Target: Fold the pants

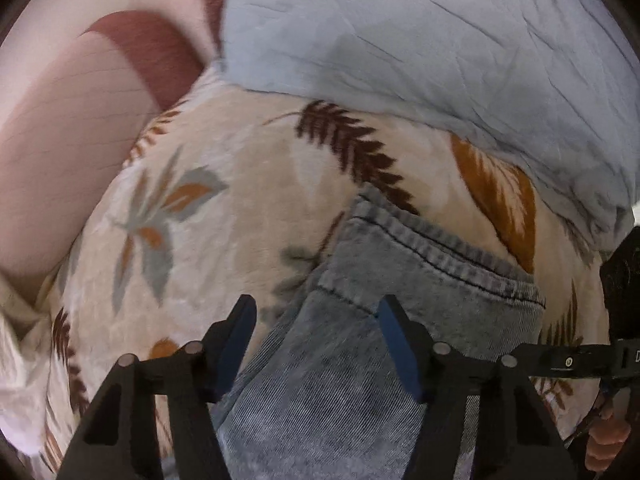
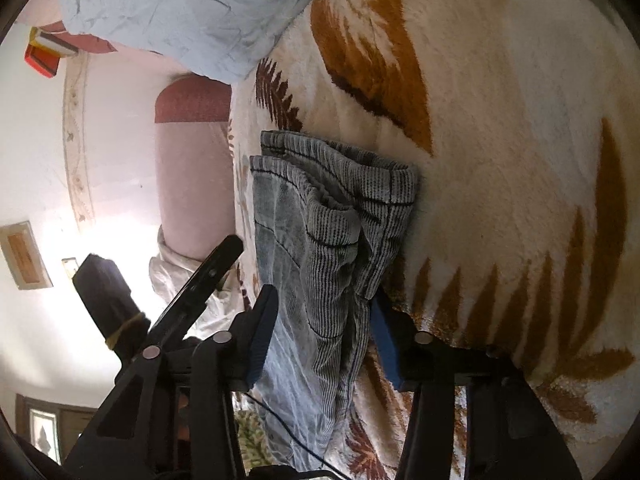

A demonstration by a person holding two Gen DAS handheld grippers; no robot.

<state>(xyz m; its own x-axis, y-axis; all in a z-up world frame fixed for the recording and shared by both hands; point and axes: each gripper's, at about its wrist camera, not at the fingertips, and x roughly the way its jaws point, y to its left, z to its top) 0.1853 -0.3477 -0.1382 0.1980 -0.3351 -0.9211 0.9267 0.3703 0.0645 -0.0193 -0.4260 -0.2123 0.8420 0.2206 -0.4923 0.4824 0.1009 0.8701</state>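
Note:
Grey-blue denim pants (image 1: 360, 340) lie on a cream blanket with a leaf print (image 1: 248, 176); their stitched hem points away from me. My left gripper (image 1: 316, 316) is open above the denim, its blue pads (image 1: 394, 344) wide apart on either side of the leg. In the right wrist view the pants (image 2: 320, 240) lie folded over with both hems stacked. My right gripper (image 2: 324, 312) is open, with the bunched denim between its blue pads (image 2: 262, 332) but not pinched.
A pale blue sheet (image 1: 420, 32) lies bunched at the far side of the blanket. A pink and maroon bolster (image 1: 80, 128) lies at the left. The other gripper's black body (image 1: 624, 280) shows at the right edge, and again in the right wrist view (image 2: 108, 296).

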